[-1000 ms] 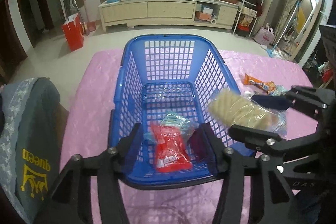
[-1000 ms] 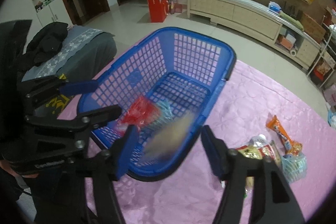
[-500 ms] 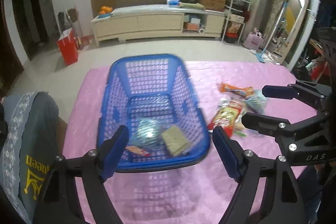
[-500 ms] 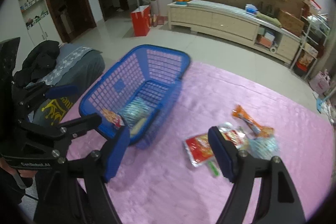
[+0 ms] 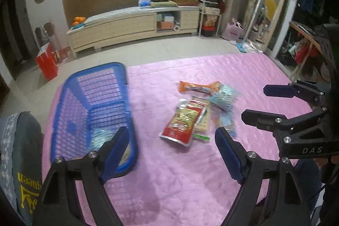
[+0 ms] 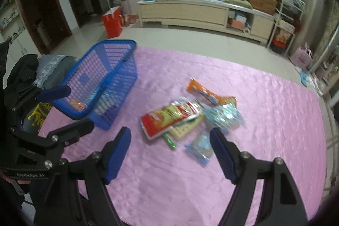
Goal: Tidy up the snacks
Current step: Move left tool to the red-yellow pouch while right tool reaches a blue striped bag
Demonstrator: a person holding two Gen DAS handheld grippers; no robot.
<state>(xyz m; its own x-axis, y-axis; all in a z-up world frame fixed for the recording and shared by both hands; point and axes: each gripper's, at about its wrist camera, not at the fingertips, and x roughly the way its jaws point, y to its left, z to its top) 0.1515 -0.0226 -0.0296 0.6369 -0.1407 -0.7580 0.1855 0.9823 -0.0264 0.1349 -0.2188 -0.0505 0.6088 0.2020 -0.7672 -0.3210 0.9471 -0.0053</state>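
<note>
Blue plastic lattice basket (image 5: 91, 118) on pink quilted cloth (image 5: 169, 173); right of basket, red foil snack pouch (image 6: 167, 119); left gripper (image 5: 173, 148) spread, empty; right gripper (image 6: 170, 149) likewise spread, empty.

I count one blue basket (image 6: 106, 86). Inside it I see at least two packets, one pale blue (image 5: 101, 137) and one red-orange (image 6: 77, 104). Outside lie about six: one orange (image 6: 203, 92), one red-and-yellow (image 6: 167, 118), one cracker pack (image 6: 184, 128), one green stick (image 6: 169, 140), two pale blue (image 6: 222, 115) (image 6: 201, 146).
</note>
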